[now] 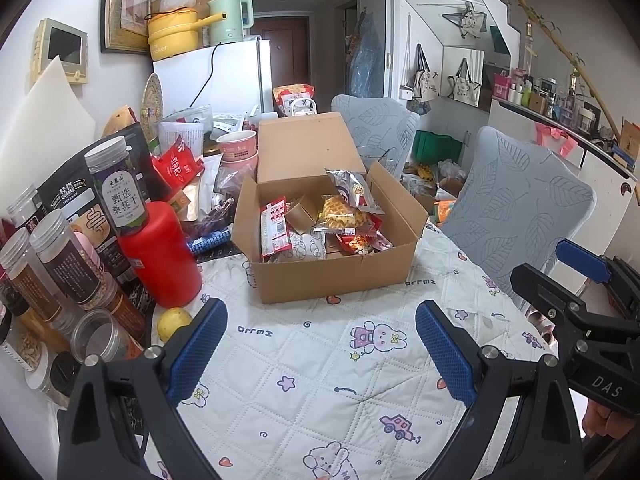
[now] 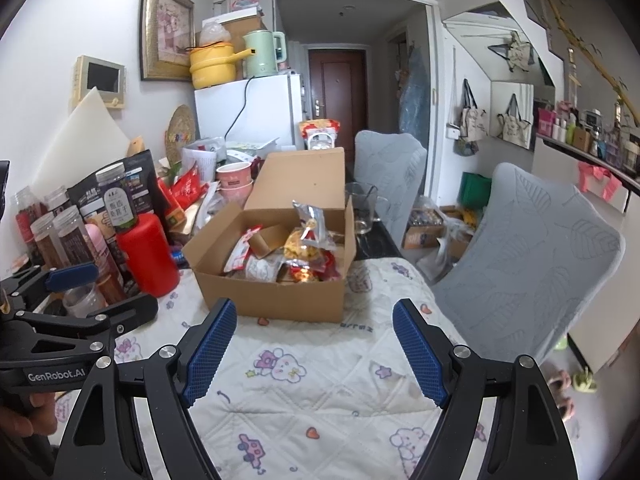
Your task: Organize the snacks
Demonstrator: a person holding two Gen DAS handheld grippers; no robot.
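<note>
The cardboard box (image 1: 320, 236) sits open mid-bench (image 1: 320, 380), already heaped with crinkly snack packets (image 1: 340, 216), so the sorting looks mostly done. Jars (image 1: 116, 188) and a red pouch (image 1: 178, 164) crowd its left side. The left hand-held gripper (image 1: 320, 354) and right hand-held gripper (image 2: 314, 350) gape wide, empty.

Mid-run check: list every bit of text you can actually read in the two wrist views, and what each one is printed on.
"DAS": right gripper body, seen from the left wrist.
"GenRobot.AI": left gripper body, seen from the right wrist.
"甄选桑葚干": label of the clear jar standing on the red canister.
"QUAKER": black pouch behind the jars.
"orrmz": printed on the quilted table cover.
Wrappers in the cardboard box: too small to read.
</note>
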